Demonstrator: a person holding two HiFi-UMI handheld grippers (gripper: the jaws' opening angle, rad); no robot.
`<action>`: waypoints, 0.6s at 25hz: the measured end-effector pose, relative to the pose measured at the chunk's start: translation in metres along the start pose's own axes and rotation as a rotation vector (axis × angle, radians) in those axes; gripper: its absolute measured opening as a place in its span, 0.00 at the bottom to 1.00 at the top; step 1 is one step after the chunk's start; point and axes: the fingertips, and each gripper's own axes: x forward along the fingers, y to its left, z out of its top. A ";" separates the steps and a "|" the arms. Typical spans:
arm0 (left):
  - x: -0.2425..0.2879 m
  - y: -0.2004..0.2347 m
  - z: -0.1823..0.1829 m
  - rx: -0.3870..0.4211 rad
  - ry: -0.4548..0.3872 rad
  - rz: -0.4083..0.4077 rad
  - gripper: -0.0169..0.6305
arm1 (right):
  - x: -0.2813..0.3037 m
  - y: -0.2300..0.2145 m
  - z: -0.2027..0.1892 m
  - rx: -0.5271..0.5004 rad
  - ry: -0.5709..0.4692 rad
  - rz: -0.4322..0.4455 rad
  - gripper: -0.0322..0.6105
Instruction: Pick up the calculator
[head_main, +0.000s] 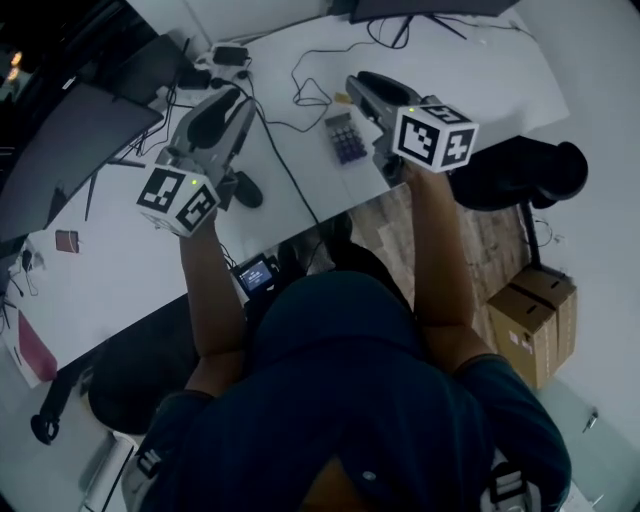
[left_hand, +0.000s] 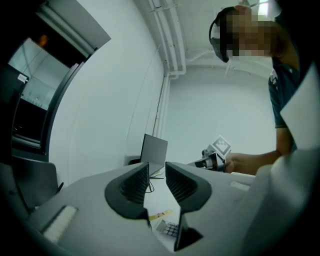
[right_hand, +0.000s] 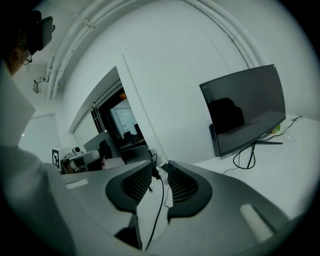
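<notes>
The right tool (head_main: 357, 84) has its jaws drawn together with nothing between them, and the left tool (head_main: 238, 97) is closed up and empty in the same way. The calculator (head_main: 345, 138) lies flat on the white bench (head_main: 480, 70), between the two tools. It sits just beside the right tool's left flank and well apart from the left tool. In the left gripper view it shows low, beneath the slit between the jaws.
</notes>
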 end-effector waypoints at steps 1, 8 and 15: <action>0.002 0.000 -0.004 -0.002 0.006 0.006 0.18 | 0.004 -0.005 -0.005 0.003 0.014 0.001 0.18; 0.017 0.001 -0.019 -0.035 0.022 0.047 0.18 | 0.027 -0.040 -0.042 0.018 0.120 -0.010 0.18; 0.019 0.011 -0.044 -0.070 0.049 0.083 0.18 | 0.049 -0.068 -0.093 0.057 0.226 -0.033 0.21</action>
